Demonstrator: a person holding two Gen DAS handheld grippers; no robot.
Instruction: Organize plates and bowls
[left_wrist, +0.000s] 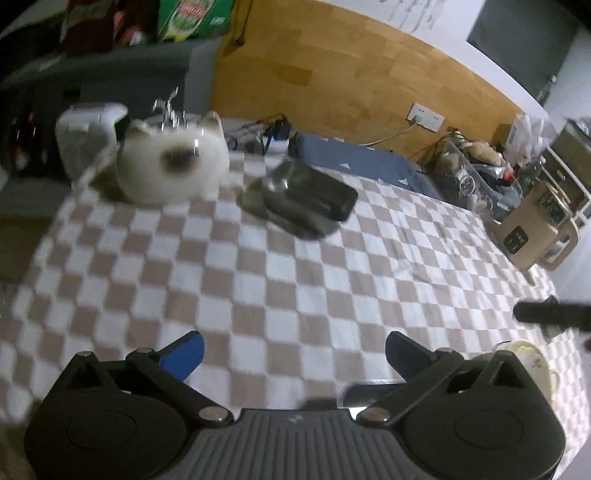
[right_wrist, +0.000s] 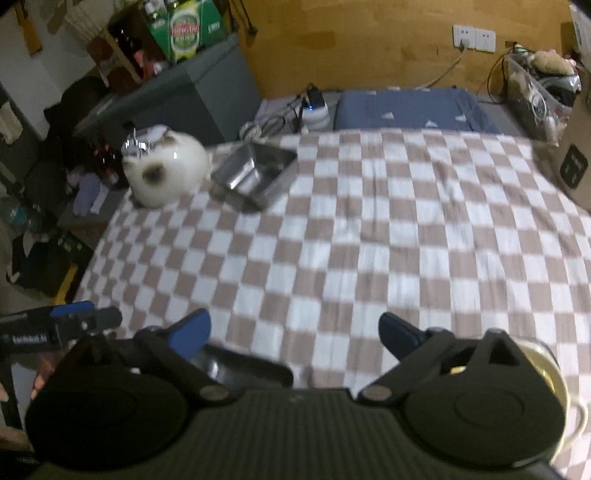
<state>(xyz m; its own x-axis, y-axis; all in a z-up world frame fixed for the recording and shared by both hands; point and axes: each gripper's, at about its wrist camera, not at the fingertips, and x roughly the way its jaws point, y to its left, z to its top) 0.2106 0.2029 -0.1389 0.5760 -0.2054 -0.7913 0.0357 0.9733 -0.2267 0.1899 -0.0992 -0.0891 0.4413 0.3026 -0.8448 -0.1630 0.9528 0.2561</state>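
A rectangular metal tray (left_wrist: 306, 195) lies at the far side of the checkered cloth (left_wrist: 295, 280); it also shows in the right wrist view (right_wrist: 255, 171). A second metal dish (right_wrist: 236, 367) sits close under my right gripper, partly hidden; its edge shows in the left wrist view (left_wrist: 364, 393). A pale bowl (left_wrist: 532, 360) sits at the near right, mostly hidden behind the gripper in the right wrist view (right_wrist: 550, 365). My left gripper (left_wrist: 293, 354) is open and empty above the cloth. My right gripper (right_wrist: 293, 332) is open and empty.
A white cat-shaped container (left_wrist: 173, 162) holding cutlery stands at the far left, also in the right wrist view (right_wrist: 166, 168). A white appliance (left_wrist: 88, 136) stands beside it. A beige kettle (left_wrist: 535, 229) stands at the right edge. A blue pillow (right_wrist: 410, 109) lies beyond the cloth.
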